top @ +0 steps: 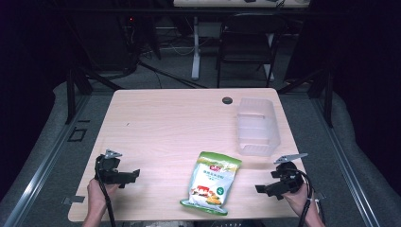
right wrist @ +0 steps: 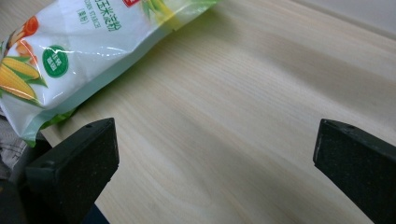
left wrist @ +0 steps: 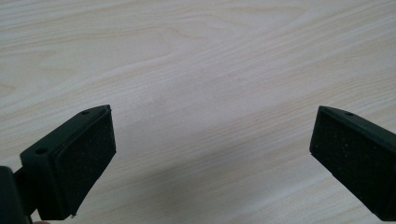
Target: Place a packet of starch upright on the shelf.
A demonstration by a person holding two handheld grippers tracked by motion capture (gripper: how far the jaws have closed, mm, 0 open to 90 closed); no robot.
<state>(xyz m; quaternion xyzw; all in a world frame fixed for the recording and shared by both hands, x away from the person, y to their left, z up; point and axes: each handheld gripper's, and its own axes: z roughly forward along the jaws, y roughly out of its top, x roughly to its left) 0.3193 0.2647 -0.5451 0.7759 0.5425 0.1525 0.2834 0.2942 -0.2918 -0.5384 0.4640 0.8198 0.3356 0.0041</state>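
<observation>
In the high view the print on the snack bag point(top: 211, 182) is too small to read. The bag's near end overhangs the near rim of the counter point(top: 156, 118), and the person's forearms are cut off by the bottom edge. Whether the clear plastic bin point(top: 257, 126) holds anything cannot be told. The dark room behind leaves the chair point(top: 248, 40) and the cables on the floor indistinct.

In the right gripper view the bag point(right wrist: 88, 51) runs off the top and left edges, its lettering only partly legible. Each jaw of the right gripper point(right wrist: 215, 154) and of the left gripper point(left wrist: 212, 149) is clipped by the frame.
</observation>
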